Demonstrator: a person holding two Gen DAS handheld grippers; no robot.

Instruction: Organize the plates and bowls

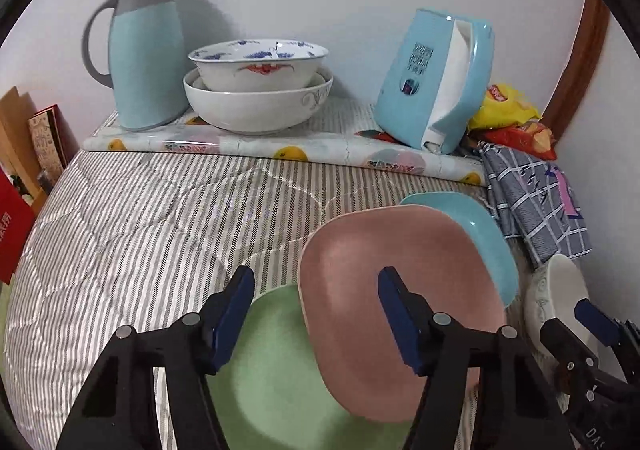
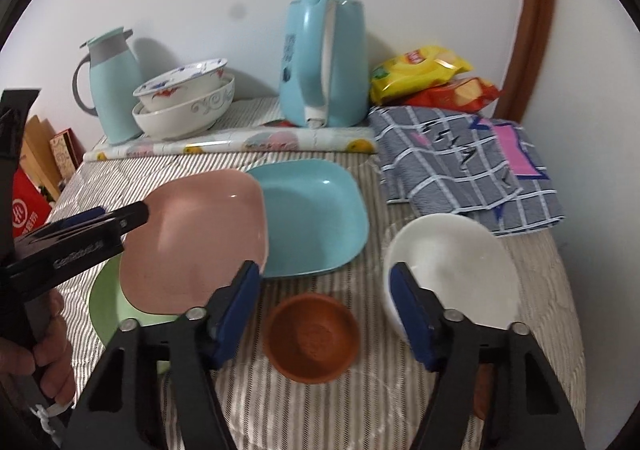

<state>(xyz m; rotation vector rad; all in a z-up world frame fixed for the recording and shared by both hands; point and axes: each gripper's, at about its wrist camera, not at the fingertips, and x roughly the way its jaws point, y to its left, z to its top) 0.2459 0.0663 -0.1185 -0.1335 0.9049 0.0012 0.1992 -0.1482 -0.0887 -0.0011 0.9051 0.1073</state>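
A pink plate (image 1: 348,262) (image 2: 200,234) lies across a green plate (image 1: 280,370) (image 2: 108,310) and a blue plate (image 1: 480,234) (image 2: 316,221) on the striped cloth. My left gripper (image 1: 320,318) (image 2: 134,228) is open. The pink plate's left rim sits between its jaws, and the right finger hangs over the plate. My right gripper (image 2: 326,306) is open above a small brown bowl (image 2: 312,338). Its right finger covers the near rim of a white bowl (image 2: 460,270) (image 1: 560,286). Two patterned bowls (image 1: 256,89) (image 2: 184,101) stand nested at the back.
At the back stand a pale blue thermos jug (image 1: 144,61), a blue kettle (image 1: 432,81), a rolled floral mat (image 1: 280,145) and snack bags (image 2: 420,69). A checked cloth (image 2: 460,157) lies at the right. A hand (image 2: 48,350) holds the left gripper.
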